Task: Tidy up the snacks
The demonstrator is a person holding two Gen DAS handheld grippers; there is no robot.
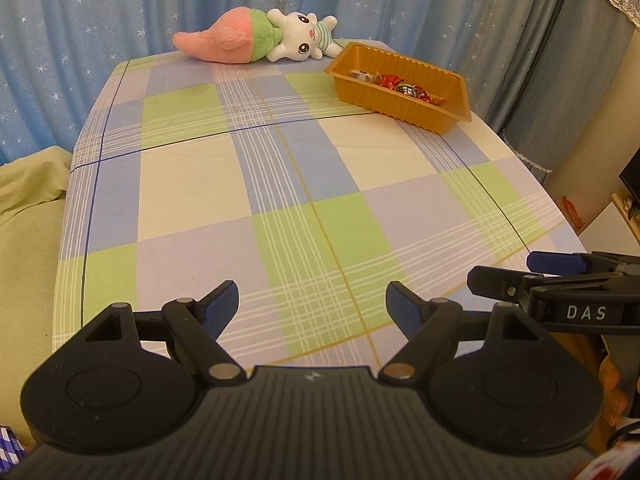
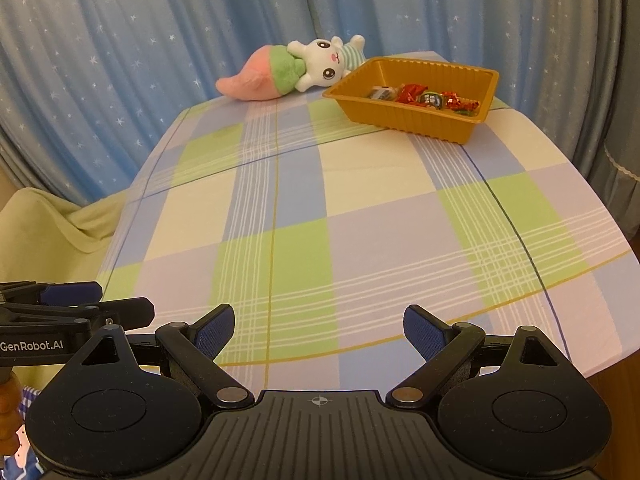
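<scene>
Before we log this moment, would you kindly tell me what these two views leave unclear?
- Wrapped snacks in the ribbed orange plastic tray: labels too small to read, both views; its near wall hides the tray's floor.
- Right tongs in the left wrist view: cut off by the right edge.
- White plush bunny: tray rim hides part, right wrist view.

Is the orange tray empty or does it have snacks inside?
Not empty. The orange tray holds several wrapped snacks lying along its bottom, mostly red and shiny wrappers, with much of its floor still bare.

Black tongs (image 1: pixel 312 300) with blue ribbed pads (image 2: pixel 424 334), silver pivot screws, white lettering
</scene>
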